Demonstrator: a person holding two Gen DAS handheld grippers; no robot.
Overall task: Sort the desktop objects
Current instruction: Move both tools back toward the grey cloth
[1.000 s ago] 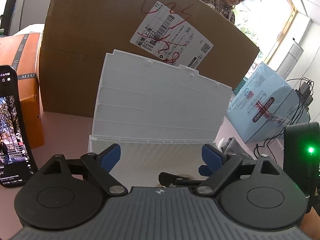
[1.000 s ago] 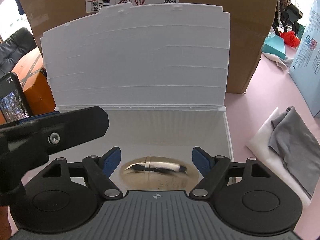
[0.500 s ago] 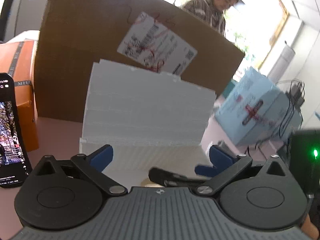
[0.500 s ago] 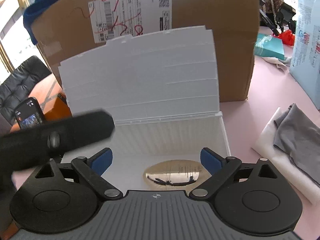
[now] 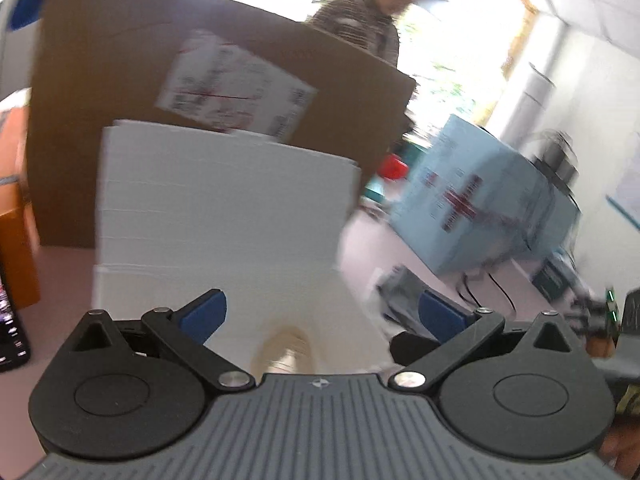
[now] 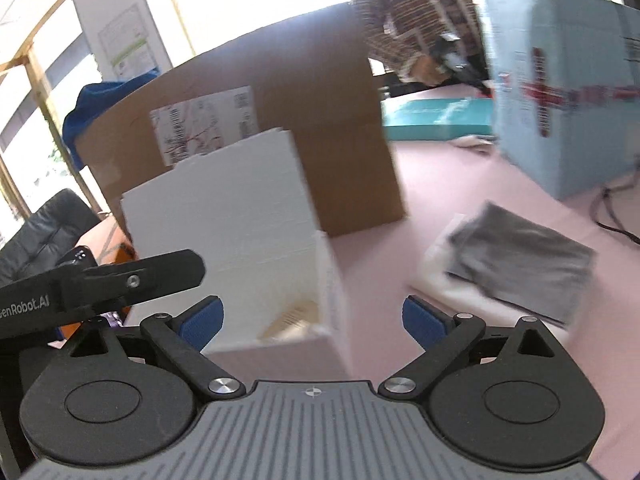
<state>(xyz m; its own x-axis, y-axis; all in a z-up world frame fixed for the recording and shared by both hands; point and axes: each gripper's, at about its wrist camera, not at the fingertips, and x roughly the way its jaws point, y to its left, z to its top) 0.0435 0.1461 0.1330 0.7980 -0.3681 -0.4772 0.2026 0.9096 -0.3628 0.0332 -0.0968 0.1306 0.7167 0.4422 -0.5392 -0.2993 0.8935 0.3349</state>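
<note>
A white corrugated plastic box [image 5: 224, 208] stands with its lid upright, and a shiny gold oval object [image 5: 286, 348] lies on its floor. My left gripper [image 5: 322, 315] hovers open over the box's front, holding nothing. In the right wrist view the same box [image 6: 224, 216] sits left of centre, with the gold object [image 6: 292, 320] just showing inside. My right gripper [image 6: 312, 320] is open and empty above the box's right front corner. One of the left gripper's fingers [image 6: 160, 270] reaches in from the left. Both views are motion-blurred.
A big cardboard box [image 6: 340, 140] stands behind the white box. A grey cloth [image 6: 520, 264] lies on a white cloth on the pink table at right. Farther right are a light blue carton [image 6: 568, 100] and cables. A phone [image 5: 10, 332] and orange box [image 5: 12, 220] are left; a person [image 5: 368, 12] stands behind.
Both grippers have drawn back and up from the box and swung right. The gold object stays inside the box. The grey cloth has come further into the right wrist view.
</note>
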